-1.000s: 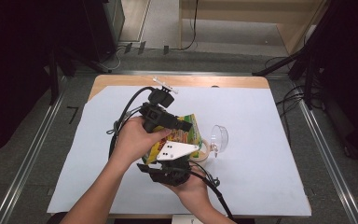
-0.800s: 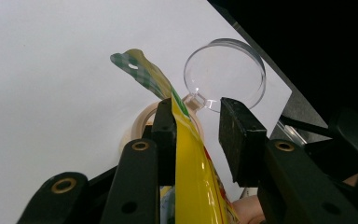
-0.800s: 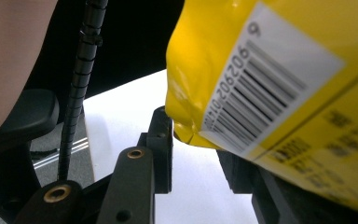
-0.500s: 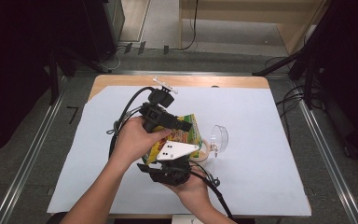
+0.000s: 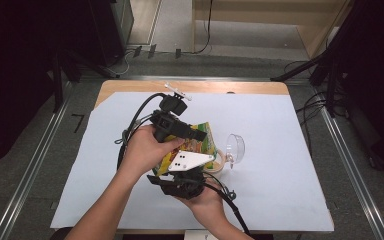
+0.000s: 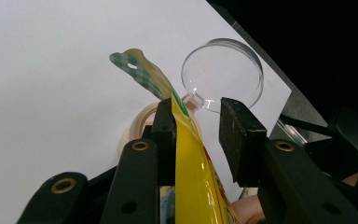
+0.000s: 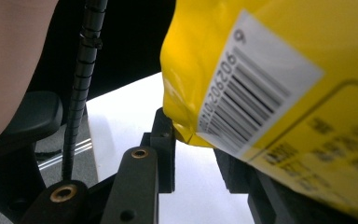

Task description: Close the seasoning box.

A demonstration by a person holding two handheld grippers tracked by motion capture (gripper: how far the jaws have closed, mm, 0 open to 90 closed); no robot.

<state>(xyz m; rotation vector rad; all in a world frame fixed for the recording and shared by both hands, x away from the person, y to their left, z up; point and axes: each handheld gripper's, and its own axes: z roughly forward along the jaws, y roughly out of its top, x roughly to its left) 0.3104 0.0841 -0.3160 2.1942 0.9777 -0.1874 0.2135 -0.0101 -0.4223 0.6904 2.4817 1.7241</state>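
Clear plastic dome lid [image 5: 236, 147] on white-covered worktop [image 5: 290, 190], tape roll [image 5: 219, 161] just beside it, metal floor rails [image 5: 27, 180]

Glossy yellow plastic-film packet [image 6: 191, 154], crinkled; clear smooth plastic dome [image 6: 222, 74]; matt black jaw pads; matt white paper sheet [image 5: 280, 130] over a wooden table [image 5: 130, 86]

Yellow bag [image 7: 279, 93], barcode showing, above right hand-held gripper [image 7: 196, 154] jaws.
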